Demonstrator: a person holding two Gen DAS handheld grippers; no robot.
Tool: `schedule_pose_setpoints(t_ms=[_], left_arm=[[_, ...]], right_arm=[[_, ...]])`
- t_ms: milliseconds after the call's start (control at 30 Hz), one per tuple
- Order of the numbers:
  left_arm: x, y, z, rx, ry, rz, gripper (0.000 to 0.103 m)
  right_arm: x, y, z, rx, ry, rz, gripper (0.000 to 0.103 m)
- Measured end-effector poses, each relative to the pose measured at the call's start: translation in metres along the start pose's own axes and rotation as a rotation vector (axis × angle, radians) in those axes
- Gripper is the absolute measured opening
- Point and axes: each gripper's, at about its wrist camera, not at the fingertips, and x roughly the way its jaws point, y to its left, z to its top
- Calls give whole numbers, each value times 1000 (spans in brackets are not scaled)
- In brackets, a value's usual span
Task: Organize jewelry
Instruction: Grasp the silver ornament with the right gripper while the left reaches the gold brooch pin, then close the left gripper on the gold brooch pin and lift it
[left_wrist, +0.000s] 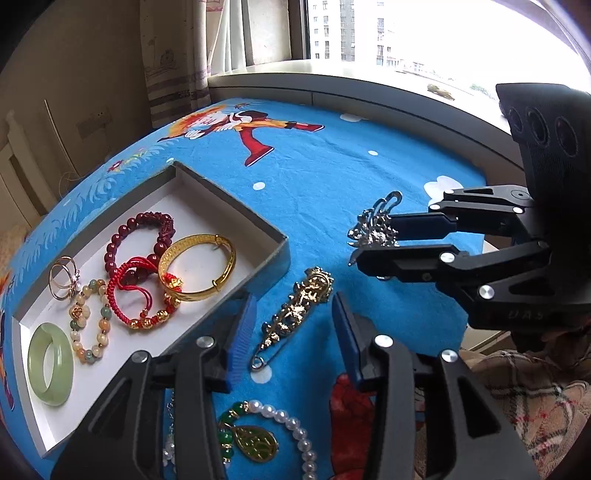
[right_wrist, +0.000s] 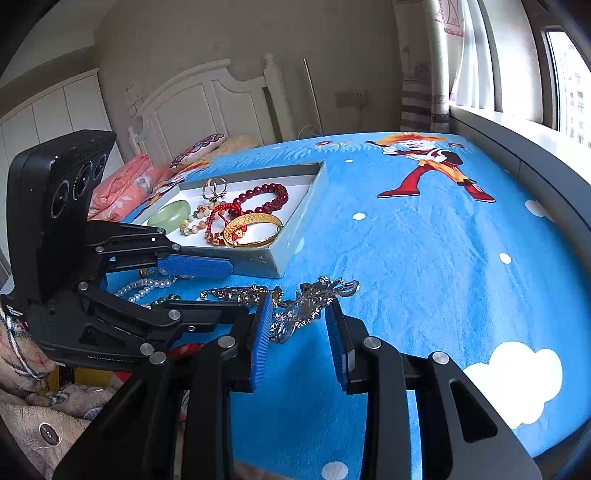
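A grey box with a white floor (left_wrist: 207, 206) (right_wrist: 295, 225) lies on the blue bedspread and holds several bracelets and bangles: dark red beads (left_wrist: 122, 240), a gold bangle (left_wrist: 197, 271), a red cord bracelet (left_wrist: 122, 295), a jade bangle (left_wrist: 50, 363). A gold brooch (left_wrist: 295, 302) (right_wrist: 236, 293) lies between my open left gripper's (left_wrist: 291, 332) (right_wrist: 221, 284) fingers. A silver brooch (left_wrist: 375, 225) (right_wrist: 306, 306) lies between my open right gripper's (left_wrist: 373, 236) (right_wrist: 299, 332) fingers, on the spread. A pearl necklace with a green pendant (left_wrist: 258, 439) lies near the left gripper.
The bedspread (right_wrist: 424, 277) stretches far and right toward a window ledge (left_wrist: 369, 85). A white headboard (right_wrist: 207, 103) and pillows (right_wrist: 122, 184) stand behind the box. A plaid blanket (left_wrist: 535, 398) lies at the near right edge.
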Motion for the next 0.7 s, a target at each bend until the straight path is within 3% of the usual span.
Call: schedule_pose_setpoints(t_ms=[100, 200, 300, 567, 700], left_arm=[[5, -3, -2, 15, 25, -12, 40], [2, -12, -2, 48, 32, -14, 24], [2, -23, -2, 98, 24, 47, 23], [4, -18, -1, 75, 12, 45, 25], [3, -23, -3, 95, -5, 61, 14]], right_arm=[[0, -1, -1, 1, 1, 1, 31], [1, -1, -1, 1, 3, 1, 31], [1, 0, -1, -4, 4, 3, 31], [3, 1, -2, -11, 9, 4, 31], [1, 4, -2, -22, -2, -4, 30]])
